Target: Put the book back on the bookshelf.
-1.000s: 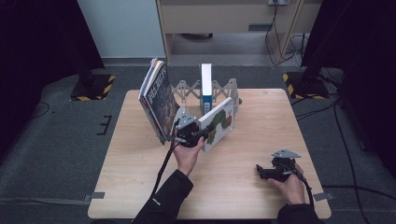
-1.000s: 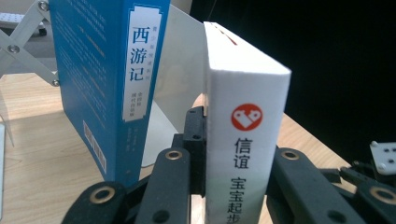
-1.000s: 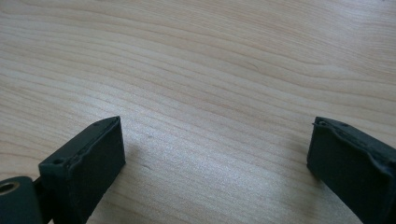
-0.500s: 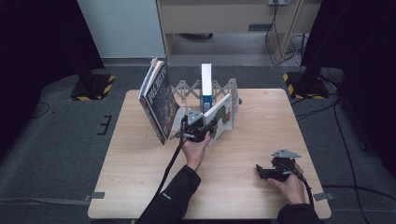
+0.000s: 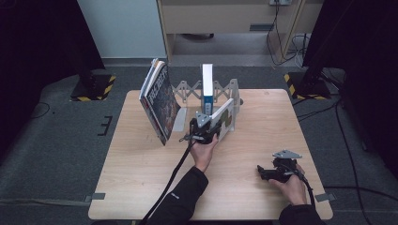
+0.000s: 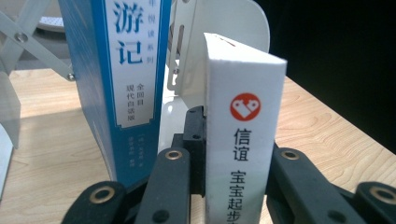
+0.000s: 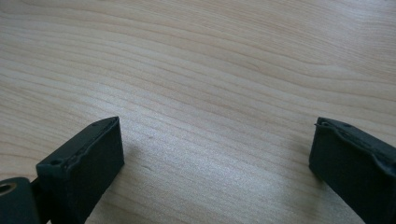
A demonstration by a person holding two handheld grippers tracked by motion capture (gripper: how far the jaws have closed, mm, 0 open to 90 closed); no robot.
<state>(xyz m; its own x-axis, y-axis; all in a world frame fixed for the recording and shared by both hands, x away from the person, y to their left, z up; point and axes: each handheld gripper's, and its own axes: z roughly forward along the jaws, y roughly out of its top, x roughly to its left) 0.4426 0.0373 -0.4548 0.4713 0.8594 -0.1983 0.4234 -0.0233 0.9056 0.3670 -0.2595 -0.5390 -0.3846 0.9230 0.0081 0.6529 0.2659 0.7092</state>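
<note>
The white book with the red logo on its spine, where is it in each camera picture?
High view: the white book leans just right of centre, clamped by the left hand-held gripper, at the rack's right end.
Left gripper view: it fills the centre right, spine toward the camera, between the black jaws.
Right gripper view: not in it, just table.
Shared landmark: the upright blue book beside it.

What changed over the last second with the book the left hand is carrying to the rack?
The left gripper, its jaws shut on the white book, moved away from the person toward the bookend rack, and the book went from leaning to nearly upright beside the blue book. The grip did not change. The right gripper stayed resting on the table, jaws open; the tilted magazine kept its place.
</note>
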